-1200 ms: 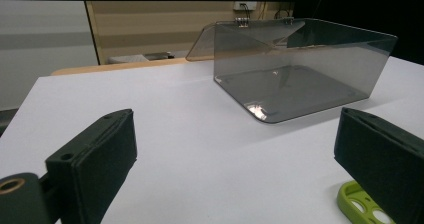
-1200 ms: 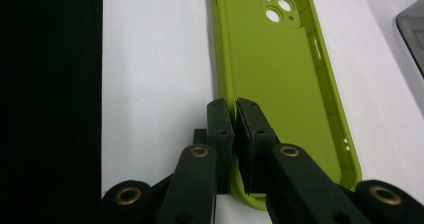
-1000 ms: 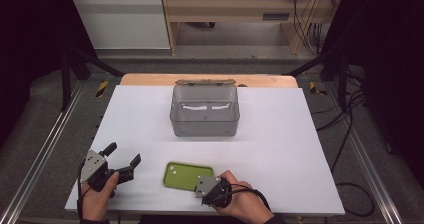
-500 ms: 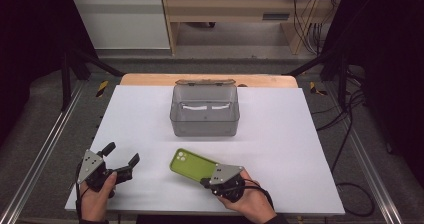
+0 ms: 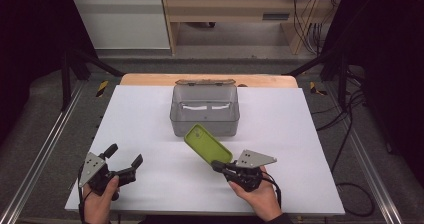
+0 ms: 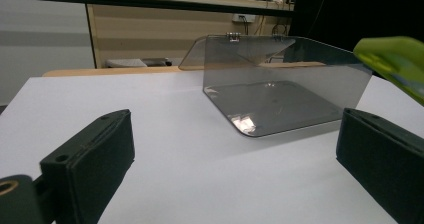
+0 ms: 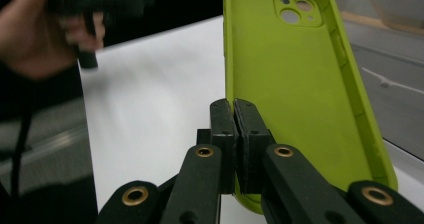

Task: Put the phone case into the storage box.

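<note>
Left claw (image 5: 123,160) wide open low over the white worktop (image 5: 150,114) at the near left, see-through grey box (image 5: 205,110) in the middle with its lid up, right claw (image 5: 217,164) pinching the edge of the green phone case (image 5: 207,143), case lifted and tilted just in front of the box.

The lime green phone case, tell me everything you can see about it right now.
The lime green phone case is an empty, soft-looking shell with raised edges and camera cutouts near its far end. The right gripper pinches its near edge, jaws shut on the rim. It is lifted off the white table, angled toward the clear grey plastic box.
</note>
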The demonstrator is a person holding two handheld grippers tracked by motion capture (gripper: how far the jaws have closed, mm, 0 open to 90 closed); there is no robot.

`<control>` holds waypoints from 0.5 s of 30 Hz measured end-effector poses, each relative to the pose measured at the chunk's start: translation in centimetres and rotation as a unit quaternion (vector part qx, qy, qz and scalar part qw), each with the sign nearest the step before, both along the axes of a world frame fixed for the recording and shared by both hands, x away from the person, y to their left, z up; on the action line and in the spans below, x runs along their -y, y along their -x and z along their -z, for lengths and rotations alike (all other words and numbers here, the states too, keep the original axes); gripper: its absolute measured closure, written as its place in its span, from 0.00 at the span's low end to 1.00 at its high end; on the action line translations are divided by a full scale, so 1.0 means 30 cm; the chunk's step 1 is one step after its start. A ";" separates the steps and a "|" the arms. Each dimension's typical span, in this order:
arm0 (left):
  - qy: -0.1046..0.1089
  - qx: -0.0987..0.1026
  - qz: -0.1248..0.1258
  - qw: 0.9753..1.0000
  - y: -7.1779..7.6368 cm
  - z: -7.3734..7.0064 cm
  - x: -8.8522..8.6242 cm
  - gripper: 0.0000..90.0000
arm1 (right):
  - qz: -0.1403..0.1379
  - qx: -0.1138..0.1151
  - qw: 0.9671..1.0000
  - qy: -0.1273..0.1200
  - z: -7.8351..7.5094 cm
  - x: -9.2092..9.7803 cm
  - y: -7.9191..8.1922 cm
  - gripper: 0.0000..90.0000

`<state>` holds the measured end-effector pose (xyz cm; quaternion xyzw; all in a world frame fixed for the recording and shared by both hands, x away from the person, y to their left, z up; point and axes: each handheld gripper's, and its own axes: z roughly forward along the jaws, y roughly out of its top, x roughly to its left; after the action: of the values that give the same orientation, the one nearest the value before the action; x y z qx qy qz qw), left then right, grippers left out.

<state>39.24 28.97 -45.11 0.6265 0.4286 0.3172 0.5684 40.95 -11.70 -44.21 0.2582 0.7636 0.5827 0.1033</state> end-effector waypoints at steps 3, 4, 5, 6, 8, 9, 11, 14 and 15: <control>0.006 0.000 0.002 1.000 0.011 -0.015 0.040 0.02 | 0.013 -0.010 0.999 -0.045 -0.014 0.020 -0.005 0.98; 0.007 0.002 0.006 1.000 0.011 -0.022 0.050 0.02 | 0.017 -0.012 0.998 -0.058 -0.019 0.023 -0.005 0.98; 0.010 0.001 0.011 1.000 0.011 -0.029 0.061 0.02 | 0.021 -0.014 0.997 -0.067 -0.024 0.026 -0.006 0.98; 0.014 0.000 0.014 1.000 0.011 -0.039 0.072 0.02 | 0.029 -0.015 0.997 -0.074 -0.031 0.025 -0.007 0.98; 0.015 0.004 0.021 1.000 0.015 -0.063 0.094 0.02 | 0.037 -0.013 0.996 -0.082 -0.048 0.019 -0.010 0.98; 0.015 0.006 0.026 1.000 0.018 -0.076 0.105 0.02 | 0.039 -0.011 0.996 -0.086 -0.058 0.013 -0.015 0.98; 0.018 0.008 0.032 0.999 0.019 -0.091 0.117 0.02 | 0.039 -0.009 0.995 -0.097 -0.080 -0.001 -0.027 0.98; 0.027 0.007 0.050 0.998 0.007 -0.157 0.149 0.01 | 0.048 -0.002 0.994 -0.101 -0.117 -0.026 -0.050 0.98; 0.027 0.007 0.050 0.998 0.007 -0.157 0.149 0.01 | 0.048 -0.002 0.994 -0.101 -0.117 -0.026 -0.050 0.98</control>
<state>39.02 24.50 -40.39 0.6293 0.4011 0.2813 0.6033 42.44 -10.93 -40.70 0.3045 0.6879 0.6507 0.1033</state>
